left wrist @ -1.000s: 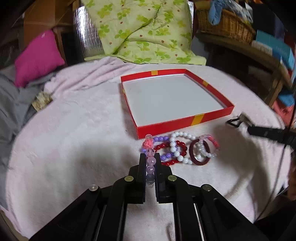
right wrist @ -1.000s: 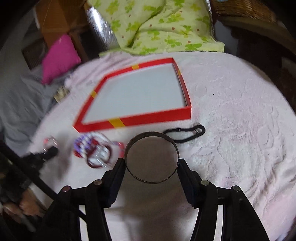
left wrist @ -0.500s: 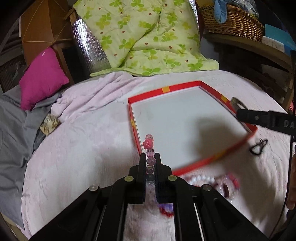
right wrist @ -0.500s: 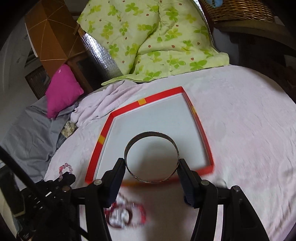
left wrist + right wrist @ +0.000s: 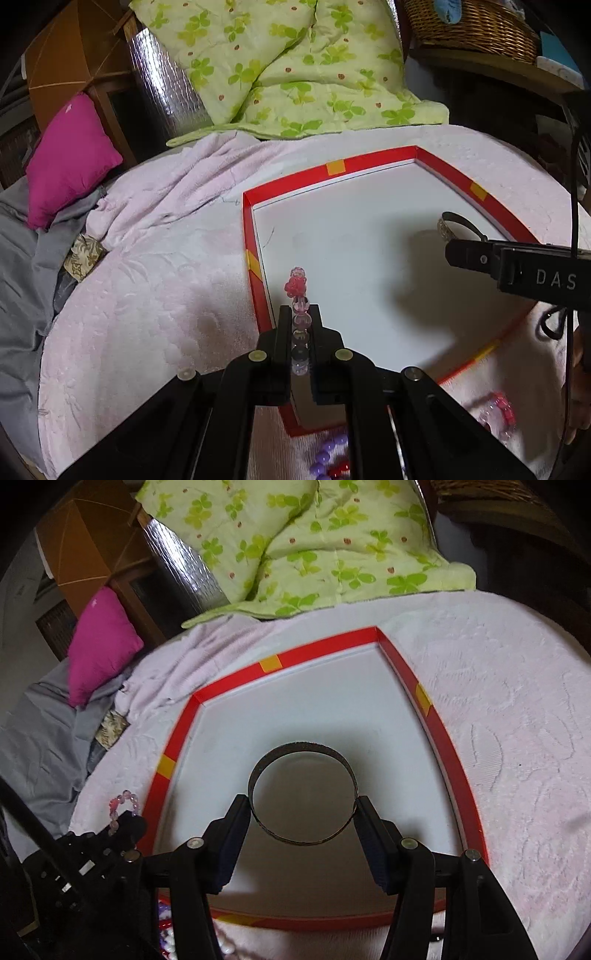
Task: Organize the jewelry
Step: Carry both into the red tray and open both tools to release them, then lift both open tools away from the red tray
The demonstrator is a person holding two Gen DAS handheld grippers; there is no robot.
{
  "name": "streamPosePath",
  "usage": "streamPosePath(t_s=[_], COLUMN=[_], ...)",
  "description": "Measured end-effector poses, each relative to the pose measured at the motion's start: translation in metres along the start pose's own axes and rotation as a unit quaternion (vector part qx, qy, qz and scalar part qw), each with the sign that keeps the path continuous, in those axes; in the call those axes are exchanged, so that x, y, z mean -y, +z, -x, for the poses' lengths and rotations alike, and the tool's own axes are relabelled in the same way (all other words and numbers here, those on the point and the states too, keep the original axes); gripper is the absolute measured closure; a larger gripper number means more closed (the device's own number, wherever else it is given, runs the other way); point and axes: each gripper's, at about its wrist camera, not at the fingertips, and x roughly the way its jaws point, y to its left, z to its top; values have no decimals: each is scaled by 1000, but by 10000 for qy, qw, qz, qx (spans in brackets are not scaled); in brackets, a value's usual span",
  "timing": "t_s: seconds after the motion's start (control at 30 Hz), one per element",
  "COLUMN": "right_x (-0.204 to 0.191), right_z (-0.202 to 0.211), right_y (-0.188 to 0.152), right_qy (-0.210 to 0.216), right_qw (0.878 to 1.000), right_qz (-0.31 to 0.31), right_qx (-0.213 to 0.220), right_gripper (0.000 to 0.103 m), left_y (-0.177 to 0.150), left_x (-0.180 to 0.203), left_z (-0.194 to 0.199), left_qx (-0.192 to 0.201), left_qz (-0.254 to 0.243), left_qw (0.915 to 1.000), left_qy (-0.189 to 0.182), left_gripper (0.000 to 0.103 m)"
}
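now the left gripper (image 5: pixel 300 325) has its fingers (image 5: pixel 284 328) closed almost together on a pink translucent bead bracelet (image 5: pixel 297 295), seen edge-on, its ring standing upright and running forward along the fingers, with a red rose bead at the far tip. it hangs over the near left rim of the shallow red box with a white floor (image 5: pixel 255 236). the right gripper (image 5: pixel 302 812) holds its fingers (image 5: pixel 369 827) wide apart, pressing both sides of a dark round metal bangle (image 5: pixel 303 749), whose opening faces the camera, above the box's white floor. loose purple and red beads (image 5: pixel 328 461) lie on the pink blanket (image 5: pixel 147 295) outside the box's near edge.
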Motion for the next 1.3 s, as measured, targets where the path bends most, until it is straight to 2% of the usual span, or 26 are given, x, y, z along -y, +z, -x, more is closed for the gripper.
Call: streamPosePath(t_s=[0.27,0.33,0.4,0.43,0.47,0.6,0.63,0.67,0.73,0.83,0.93,0.97,1.07,1.17,1.3], right_x=[2,5,10,12,14,24,28,37,53,73,85,86,87,80,73], right_z=[-12,-11,-9,-6,-3,22,28,36,45,45,37,34,23,23,25], right_y=[2,4,5,5,6,8,9,9,9,7,4,3,-1,-5,-9], right_qy=[-59,-46,1,78,171,312,370,437,291,203,321,394,640,525,572], right_qw=[9999,9999,9998,9997,9995,9987,9980,9968,9950,9917,9880,9866,9821,9844,9851], right_qz=[8,-63,-158,-213,-250,-327,-391,-532,-812,-1181,-1477,-1562,-1772,-1677,-1623], right_qx=[-84,-92,-99,-80,-70,243,319,414,508,469,308,245,64,85,17], right_gripper=[41,37,25,25,25,25,25,25,25,25,25,26,25,25,25], left_y=[2,2,2,1,1,3,3,3,4,4,0,-2,-12,-17,-19], left_x=[0,2,2,1,1,-4,-6,-8,-15,-30,-49,-52,-63,-64,-54], left_z=[-17,-21,-24,-24,-24,-15,-12,-8,0,7,-2,-7,-25,-30,-30], left_qx=[-226,-305,-396,-439,-442,-371,-336,-293,-151,-48,-196,-293,-704,-775,-791], left_qz=[25,19,37,60,76,205,240,287,379,588,887,943,1331,1546,1377], left_qw=[9997,9995,9992,9990,9989,9986,9984,9983,9987,9979,9954,9945,9851,9751,9727], left_qy=[2,-13,-49,-36,-110,-324,-398,-421,-293,-280,-298,-349,-836,-1391,-1694], left_gripper=[95,94,88,75,70,64,58,48,39,37,32,32,32,32,33])
